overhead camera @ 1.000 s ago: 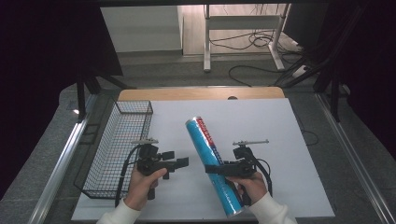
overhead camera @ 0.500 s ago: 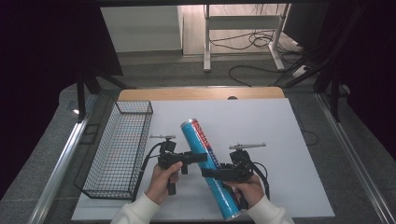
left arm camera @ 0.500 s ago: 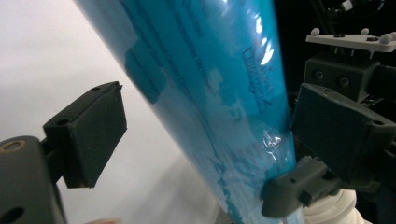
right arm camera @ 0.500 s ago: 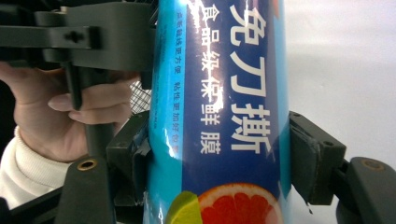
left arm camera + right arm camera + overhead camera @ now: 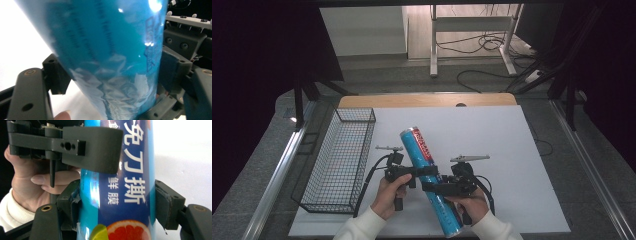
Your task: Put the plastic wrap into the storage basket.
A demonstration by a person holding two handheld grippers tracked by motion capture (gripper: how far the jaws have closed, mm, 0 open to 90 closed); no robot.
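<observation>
Both grippers (image 5: 432, 179) around blue roll (image 5: 422, 155)

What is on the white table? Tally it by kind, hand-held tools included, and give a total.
Blue tubes: 1
Wire baskets: 1
Hand-held tools: 2, the left tool and the right tool, both gripping the tube
Total: 4

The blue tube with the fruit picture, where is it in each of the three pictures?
High view: the blue tube lies slanted on the white table, low in the middle.
Left gripper view: it stands across the middle, between the black jaws.
Right gripper view: it runs up the centre.
Shared landmark: the left hand-held gripper, clamped on the tube.
</observation>
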